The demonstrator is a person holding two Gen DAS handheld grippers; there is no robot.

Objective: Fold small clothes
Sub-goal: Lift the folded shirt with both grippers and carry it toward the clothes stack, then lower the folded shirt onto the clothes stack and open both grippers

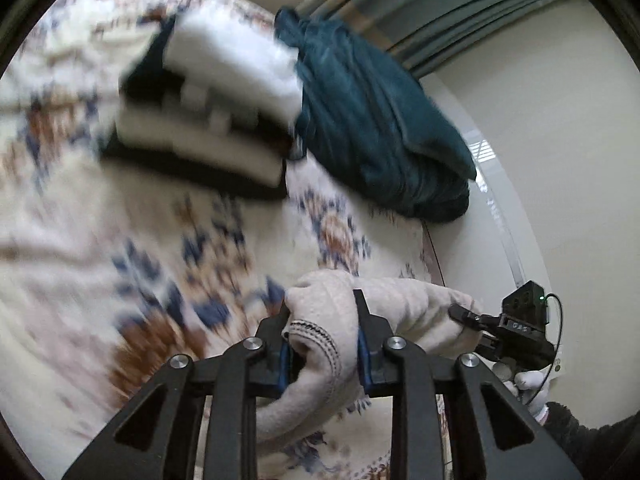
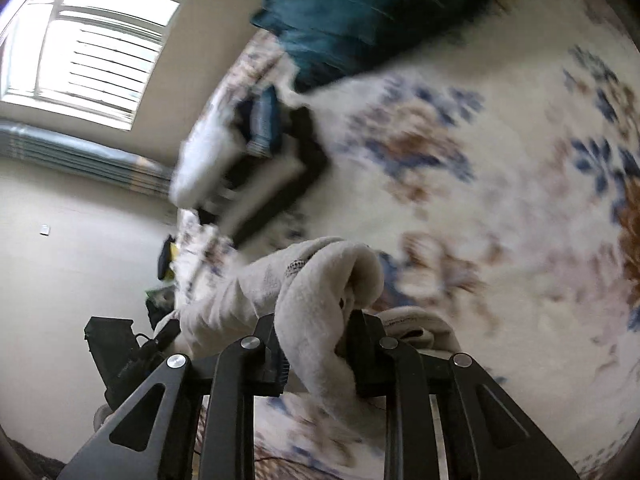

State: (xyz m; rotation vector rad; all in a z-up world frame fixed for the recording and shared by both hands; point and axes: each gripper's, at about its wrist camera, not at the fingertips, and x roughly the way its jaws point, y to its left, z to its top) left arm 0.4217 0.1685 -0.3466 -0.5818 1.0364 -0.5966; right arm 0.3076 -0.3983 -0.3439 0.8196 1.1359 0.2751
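Observation:
A small cream fleece garment [image 1: 332, 332] with a dark-stitched hem is held up between both grippers above a flower-patterned bedspread [image 1: 120, 240]. My left gripper [image 1: 324, 340] is shut on one bunched end of it. My right gripper [image 2: 316, 344] is shut on the other end of the cream garment [image 2: 320, 300], and it also shows in the left wrist view [image 1: 472, 320] at the right. A stack of folded white and black clothes [image 1: 208, 120] lies further back on the bed; it also shows in the right wrist view [image 2: 248, 164].
A crumpled teal blanket [image 1: 376, 128] lies behind the folded stack and also shows in the right wrist view [image 2: 344, 16]. A curtain [image 1: 420, 12] and a pale wall [image 1: 560, 140] stand beyond the bed. A window [image 2: 92, 48] shows at the upper left.

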